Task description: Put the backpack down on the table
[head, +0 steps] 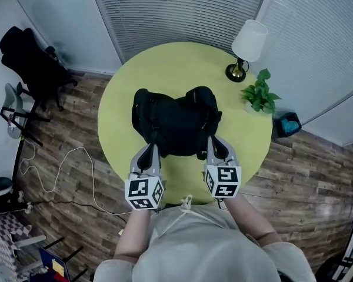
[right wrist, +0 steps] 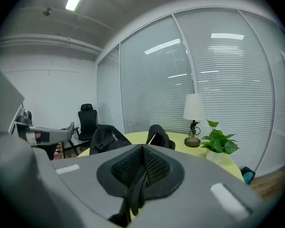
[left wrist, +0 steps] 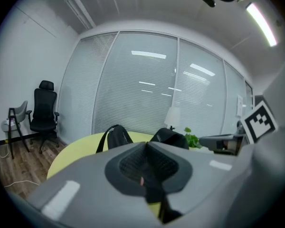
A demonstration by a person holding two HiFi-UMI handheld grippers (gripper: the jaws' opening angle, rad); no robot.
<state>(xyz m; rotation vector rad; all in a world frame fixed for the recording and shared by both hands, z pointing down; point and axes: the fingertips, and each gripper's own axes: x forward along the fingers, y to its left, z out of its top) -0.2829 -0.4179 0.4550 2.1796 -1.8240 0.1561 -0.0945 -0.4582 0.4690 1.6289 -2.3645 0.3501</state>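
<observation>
The black backpack (head: 175,122) lies slumped on the round yellow-green table (head: 165,63), near its middle. My left gripper (head: 148,151) hovers over the backpack's near left edge and my right gripper (head: 216,147) over its near right edge. Both have their jaws shut, pads together. In the left gripper view the shut gripper (left wrist: 146,145) points at the backpack (left wrist: 116,137), which sits further along the table with yellow top showing between. The right gripper (right wrist: 142,147) likewise faces the backpack (right wrist: 107,137) from a distance. I see nothing of the backpack between either pair of pads.
A white-shaded lamp (head: 247,46) and a potted plant (head: 259,94) stand at the table's far right edge. A black office chair (head: 29,57) is at the back left. A white cable (head: 59,169) trails over the wooden floor, and a blue object (head: 289,124) lies right of the table.
</observation>
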